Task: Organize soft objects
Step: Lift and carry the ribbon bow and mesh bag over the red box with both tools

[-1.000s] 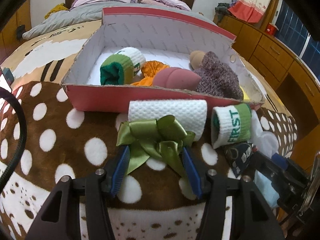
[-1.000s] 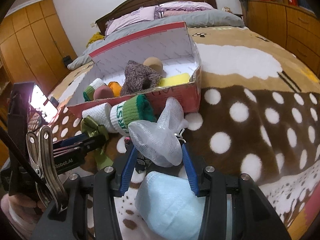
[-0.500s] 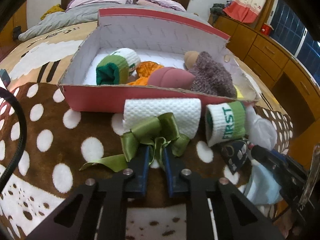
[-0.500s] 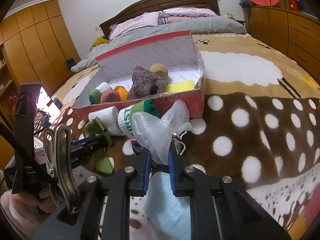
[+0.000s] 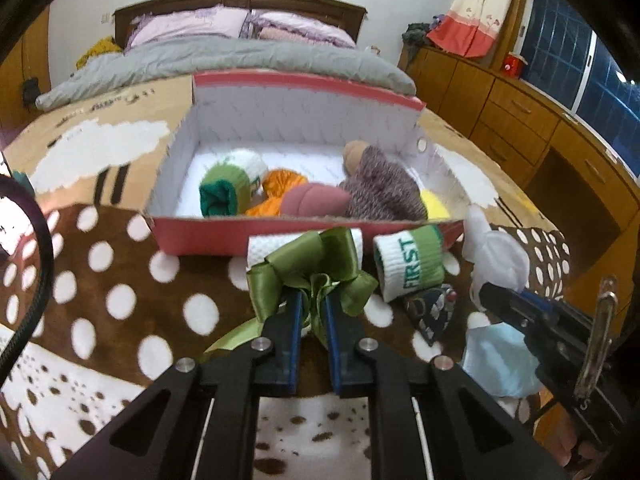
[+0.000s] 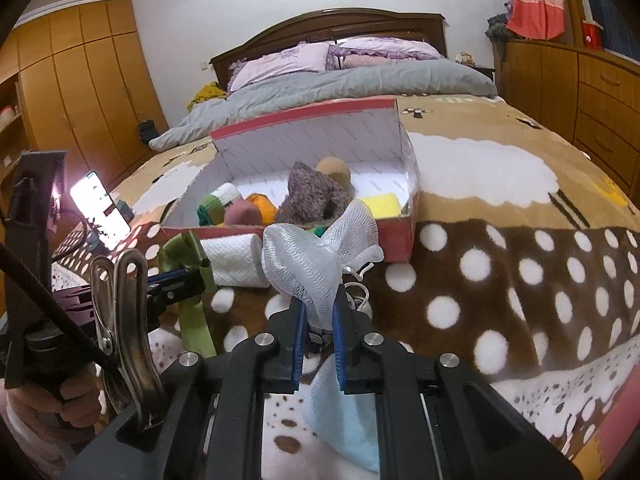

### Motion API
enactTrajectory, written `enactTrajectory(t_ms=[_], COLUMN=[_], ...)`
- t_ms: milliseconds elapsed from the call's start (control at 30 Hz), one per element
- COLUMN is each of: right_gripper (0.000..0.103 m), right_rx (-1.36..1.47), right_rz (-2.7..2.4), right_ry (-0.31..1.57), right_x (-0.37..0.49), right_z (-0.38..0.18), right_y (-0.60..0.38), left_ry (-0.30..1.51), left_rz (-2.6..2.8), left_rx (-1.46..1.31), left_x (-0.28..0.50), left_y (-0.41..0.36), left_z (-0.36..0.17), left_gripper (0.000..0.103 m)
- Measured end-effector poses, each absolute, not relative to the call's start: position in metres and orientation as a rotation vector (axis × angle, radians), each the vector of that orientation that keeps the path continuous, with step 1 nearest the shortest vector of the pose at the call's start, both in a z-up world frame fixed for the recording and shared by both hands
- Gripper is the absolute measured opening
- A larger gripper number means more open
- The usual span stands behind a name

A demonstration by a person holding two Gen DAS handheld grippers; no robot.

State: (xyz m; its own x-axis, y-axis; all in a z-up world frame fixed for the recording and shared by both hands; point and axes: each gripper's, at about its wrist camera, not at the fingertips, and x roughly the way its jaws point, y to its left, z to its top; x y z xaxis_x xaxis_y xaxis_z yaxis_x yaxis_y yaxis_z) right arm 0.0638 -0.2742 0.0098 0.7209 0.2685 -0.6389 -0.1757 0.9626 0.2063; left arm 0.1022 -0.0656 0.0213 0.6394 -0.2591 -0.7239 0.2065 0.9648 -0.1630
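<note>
My left gripper is shut on a green ribbon bow and holds it just above the blanket, in front of the red box. My right gripper is shut on a white mesh bath puff, lifted off the blanket; it also shows in the left wrist view. The box holds a green-white sock roll, an orange cloth, a pink sponge, a purple knit item and a yellow sponge.
On the spotted blanket before the box lie a white towel roll, a "FIRST" sock roll, a dark patterned item and a light blue cloth. A lit phone is at left. Wooden drawers line the right.
Both grippers closed, the left on the ribbon bow and the right on the mesh puff, and both have lifted their objects up off the blanket.
</note>
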Motion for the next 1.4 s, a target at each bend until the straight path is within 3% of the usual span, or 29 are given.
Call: enactTrajectory(t_ms=[800, 1400], right_gripper=[0.013, 0.013], right_rx=[0.064, 0.042], right_rz=[0.29, 0.271], right_ry=[0.644, 0.618], right_x=[0.085, 0.126], right_z=[0.053, 0.066], right_y=[-0.245, -0.237], left_ry=[0.688, 0.658], left_rz=[-0.217, -0.182], left_rx=[-0.037, -0.012], left_x=[0.118, 0.169], left_y=[-0.054, -0.055], left_z=[0.083, 0.098], left_gripper=[0.012, 0.012])
